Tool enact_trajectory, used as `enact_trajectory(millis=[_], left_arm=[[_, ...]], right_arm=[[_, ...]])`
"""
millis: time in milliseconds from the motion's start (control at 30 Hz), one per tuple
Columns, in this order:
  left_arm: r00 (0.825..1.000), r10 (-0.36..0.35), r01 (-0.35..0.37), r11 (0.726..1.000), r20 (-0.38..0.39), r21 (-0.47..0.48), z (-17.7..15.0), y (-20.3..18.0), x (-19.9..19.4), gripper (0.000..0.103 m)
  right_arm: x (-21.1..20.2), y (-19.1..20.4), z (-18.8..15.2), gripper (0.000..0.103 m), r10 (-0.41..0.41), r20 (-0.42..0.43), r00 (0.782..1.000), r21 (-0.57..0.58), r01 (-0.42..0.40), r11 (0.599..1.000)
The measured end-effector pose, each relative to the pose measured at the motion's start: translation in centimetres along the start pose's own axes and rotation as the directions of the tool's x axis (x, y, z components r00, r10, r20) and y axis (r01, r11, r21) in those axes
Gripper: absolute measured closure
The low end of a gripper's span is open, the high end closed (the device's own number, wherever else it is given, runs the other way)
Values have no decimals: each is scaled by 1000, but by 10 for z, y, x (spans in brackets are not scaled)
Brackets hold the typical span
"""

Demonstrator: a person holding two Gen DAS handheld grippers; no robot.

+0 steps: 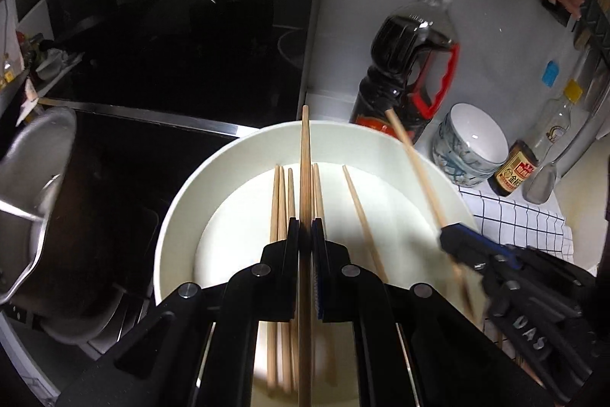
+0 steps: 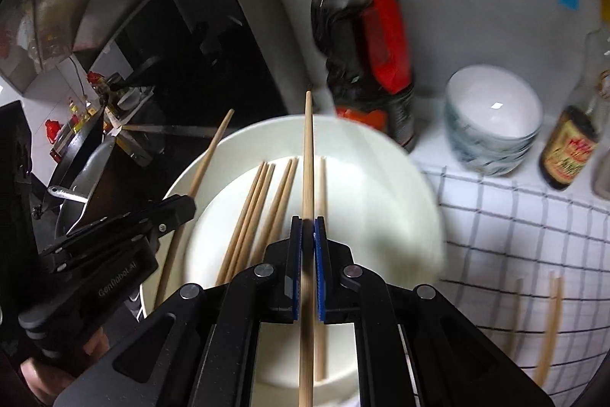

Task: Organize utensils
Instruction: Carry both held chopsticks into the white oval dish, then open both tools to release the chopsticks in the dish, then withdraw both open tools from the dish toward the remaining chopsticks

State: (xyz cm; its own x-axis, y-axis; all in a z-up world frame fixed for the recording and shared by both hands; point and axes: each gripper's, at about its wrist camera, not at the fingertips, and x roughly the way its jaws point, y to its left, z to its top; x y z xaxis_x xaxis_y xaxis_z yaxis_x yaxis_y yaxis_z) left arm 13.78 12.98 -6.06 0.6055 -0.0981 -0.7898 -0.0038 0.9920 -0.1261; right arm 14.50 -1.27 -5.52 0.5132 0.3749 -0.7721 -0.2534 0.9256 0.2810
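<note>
Both grippers are over the white bowl (image 1: 167, 216), which sits on the table beside the dark cooktop (image 1: 171, 44). The left gripper (image 1: 305, 227) has its jaws clamped on a single wooden chopstick (image 1: 305, 155) that runs forward along the fingers, its tip reaching past the far rim of the bowl. The right gripper (image 2: 308, 227) likewise has its jaws closed on one chopstick (image 2: 308, 147), held in the same lengthwise manner.

Several loose chopsticks (image 1: 280, 201) already lie roughly parallel on the floor of the bowl. In the right wrist view at least two more chopsticks (image 2: 549, 323) remain on the checked cloth (image 2: 514, 224) to the right of the bowl; blur there makes the exact count uncertain.

Nearby stand a soy sauce bottle with a red cap (image 1: 411, 63), a stack of patterned bowls (image 1: 472, 143) and a smaller brown-labelled bottle (image 1: 514, 174), all clear of the working area.

Step in hand, by judgement: carrying one chopstick per gripper to the bowl for collection. The task appears partly done.

The next move calls for lowering each held chopstick until it lies in line with those in the bowl, then parting the jaws. The two grippers are close together, so the releases should keep them apart.
</note>
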Motion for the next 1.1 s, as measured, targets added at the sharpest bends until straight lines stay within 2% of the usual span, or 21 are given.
enact_trajectory(millis=[300, 633, 667, 700, 733, 800, 833, 900, 1100], left_arm=[[997, -14, 15, 1000, -75, 18, -3, 8, 40, 96], [990, 3, 0, 1000, -138, 22, -13, 13, 61, 95], [990, 5, -3, 1000, -140, 19, -14, 13, 61, 92], [990, 7, -5, 1000, -140, 17, -14, 14, 60, 81], [991, 12, -10, 1000, -134, 14, -14, 15, 58, 76], [993, 30, -29, 999, -116, 13, -14, 16, 53, 60], [993, 39, -38, 999, -109, 11, -14, 17, 50, 57], [994, 48, -48, 999, -99, 0, -13, 19, 45, 43], [995, 71, -71, 997, -68, -4, -14, 23, 29, 32]], right_arm=[[44, -5, 1, 97, -56, -113, 992, 51, 62, 997], [59, -6, -2, 97, -97, -140, 985, 52, 105, 993], [58, -6, -1, 94, -99, -136, 986, 51, 107, 993], [57, -6, -3, 92, -102, -132, 986, 50, 110, 993], [55, -6, -3, 88, -108, -124, 986, 46, 115, 992], [49, -6, -4, 87, -113, -115, 987, 44, 118, 992], [47, -6, -4, 87, -113, -112, 987, 45, 119, 992], [43, -5, -5, 85, -116, -104, 988, 43, 121, 992], [29, -4, -11, 80, -113, -90, 989, 32, 116, 993]])
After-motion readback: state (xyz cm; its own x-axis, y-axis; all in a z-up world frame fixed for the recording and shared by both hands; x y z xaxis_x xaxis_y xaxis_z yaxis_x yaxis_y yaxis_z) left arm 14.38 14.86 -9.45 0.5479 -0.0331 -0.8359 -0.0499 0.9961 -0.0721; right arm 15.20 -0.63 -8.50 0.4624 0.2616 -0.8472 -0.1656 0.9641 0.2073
